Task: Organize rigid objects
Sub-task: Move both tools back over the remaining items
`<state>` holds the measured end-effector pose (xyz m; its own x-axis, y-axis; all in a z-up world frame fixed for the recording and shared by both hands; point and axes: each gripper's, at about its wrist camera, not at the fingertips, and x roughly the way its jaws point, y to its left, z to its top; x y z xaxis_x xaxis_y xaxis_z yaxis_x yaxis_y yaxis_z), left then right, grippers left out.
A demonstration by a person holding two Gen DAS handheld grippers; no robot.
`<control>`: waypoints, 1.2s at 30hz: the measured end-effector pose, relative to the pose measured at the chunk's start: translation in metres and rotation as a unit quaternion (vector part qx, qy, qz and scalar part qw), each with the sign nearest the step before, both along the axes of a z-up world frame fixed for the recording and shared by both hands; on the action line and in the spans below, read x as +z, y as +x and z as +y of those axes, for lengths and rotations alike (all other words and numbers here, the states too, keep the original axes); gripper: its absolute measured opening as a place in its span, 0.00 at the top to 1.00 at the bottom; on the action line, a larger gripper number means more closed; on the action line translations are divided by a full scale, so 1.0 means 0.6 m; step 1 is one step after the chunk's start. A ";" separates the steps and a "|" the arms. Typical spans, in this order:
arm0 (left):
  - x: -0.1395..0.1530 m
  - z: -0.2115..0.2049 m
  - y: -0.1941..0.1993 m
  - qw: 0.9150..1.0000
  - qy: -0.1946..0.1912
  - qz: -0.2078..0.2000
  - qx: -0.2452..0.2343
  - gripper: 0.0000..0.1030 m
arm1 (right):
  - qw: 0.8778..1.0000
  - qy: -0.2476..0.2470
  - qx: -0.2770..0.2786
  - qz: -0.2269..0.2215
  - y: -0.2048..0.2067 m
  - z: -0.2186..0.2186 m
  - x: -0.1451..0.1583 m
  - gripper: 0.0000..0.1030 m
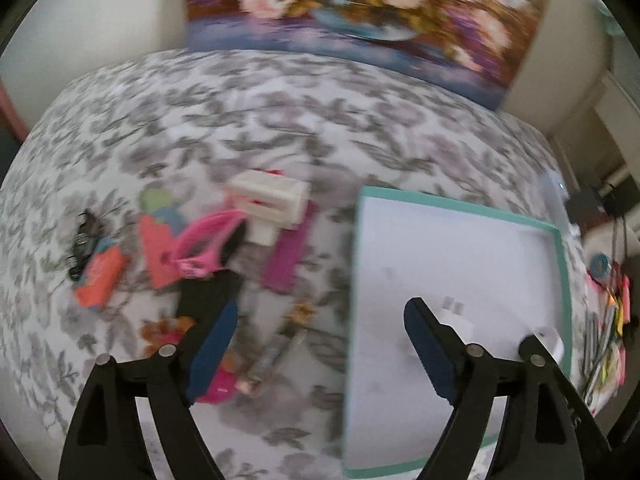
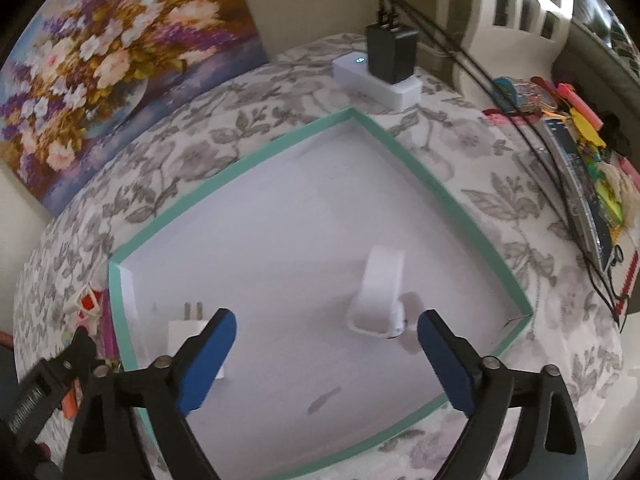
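Note:
A shallow white tray with a teal rim (image 2: 420, 172) lies on the floral cloth; it shows at the right of the left wrist view (image 1: 560, 264). In it lie a white plug charger (image 2: 188, 322) and a white box-like piece (image 2: 378, 292). My right gripper (image 2: 326, 344) is open and empty above the tray's near part. My left gripper (image 1: 316, 344) is open and empty over the tray's left edge. Left of the tray lie loose items: a white plastic block (image 1: 272, 200), pink scissors (image 1: 208, 244), a purple bar (image 1: 288, 256), orange pieces (image 1: 100, 276).
A white power strip (image 2: 376, 80) with a black adapter (image 2: 390, 52) stands beyond the tray. Cables, a ruler (image 2: 576, 184) and colourful stationery lie at the right. A flower painting (image 2: 104, 64) leans on the wall behind. A doll-like figure (image 1: 272, 356) lies near my left gripper.

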<state>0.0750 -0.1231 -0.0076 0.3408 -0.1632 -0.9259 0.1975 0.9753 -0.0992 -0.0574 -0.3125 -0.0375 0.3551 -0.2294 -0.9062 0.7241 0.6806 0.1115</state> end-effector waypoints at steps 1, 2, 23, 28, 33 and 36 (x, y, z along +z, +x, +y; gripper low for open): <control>-0.001 0.008 0.003 1.000 0.006 0.000 0.007 0.16 | 1.000 0.000 0.005 0.002 0.002 0.003 -0.002 0.03; -0.003 0.018 0.006 1.000 0.012 0.001 0.016 0.16 | 1.000 -0.002 0.011 0.004 0.006 0.008 -0.003 0.02; 0.029 0.212 0.029 0.994 0.021 -0.011 0.108 0.15 | 0.988 -0.010 0.146 -0.046 0.068 0.180 0.048 0.00; 0.031 0.260 0.035 0.991 0.011 -0.008 0.131 0.15 | 0.983 0.005 0.180 -0.037 0.093 0.228 0.036 0.00; 0.025 0.300 0.042 0.989 0.018 -0.006 0.149 0.15 | 0.977 0.031 0.207 -0.040 0.111 0.270 0.023 0.00; 0.021 0.323 0.045 0.987 0.020 -0.004 0.159 0.15 | 0.974 0.044 0.221 -0.033 0.122 0.297 0.013 0.00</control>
